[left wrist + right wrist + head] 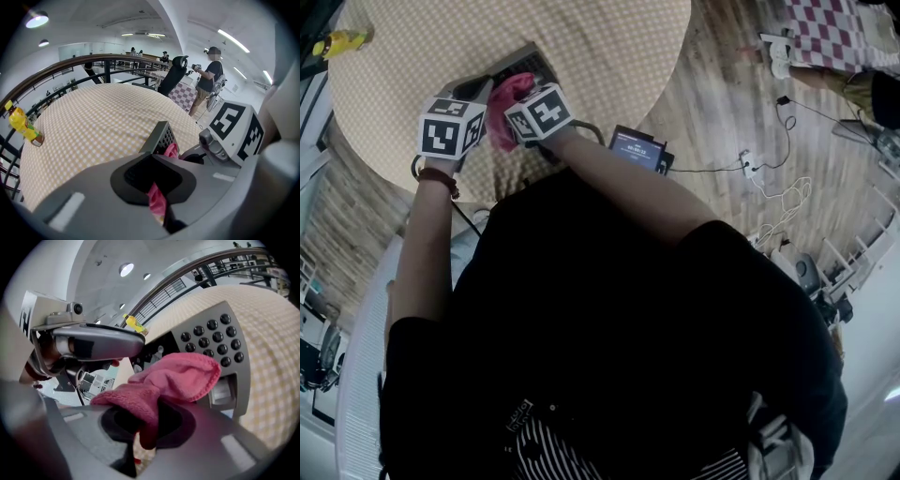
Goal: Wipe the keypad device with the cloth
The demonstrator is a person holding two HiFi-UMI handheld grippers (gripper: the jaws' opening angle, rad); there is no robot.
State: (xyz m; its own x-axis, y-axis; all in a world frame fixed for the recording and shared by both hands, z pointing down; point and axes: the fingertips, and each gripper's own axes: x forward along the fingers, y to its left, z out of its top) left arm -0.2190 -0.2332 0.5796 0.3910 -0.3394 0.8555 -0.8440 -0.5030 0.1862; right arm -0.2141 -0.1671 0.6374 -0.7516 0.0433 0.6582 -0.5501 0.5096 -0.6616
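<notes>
1. Two handheld grippers work close together. The right gripper [150,427] has its jaws closed tight on a bunched fold of the pink knitted cloth [180,373], which fans out ahead of them.
2. The left gripper [152,180] has its jaws drawn almost together. They appear to pinch one edge of the dark grey slab-shaped keypad device [213,341], holding it tilted up. A sliver of pink shows through the slit between them.
3. The cloth's free end lies against one lower corner of the device's face, beside rows of round black keys that are uncovered.
4. The device sits near the person's edge of the round table with a beige checked covering [93,117], between the two grippers.
5. Wiping looks barely begun or only partly done. Most of the key face has yet to be passed over, and nothing shows which parts are clean.
6. A yellow bottle [21,124] stands well apart at the table's rim.
</notes>
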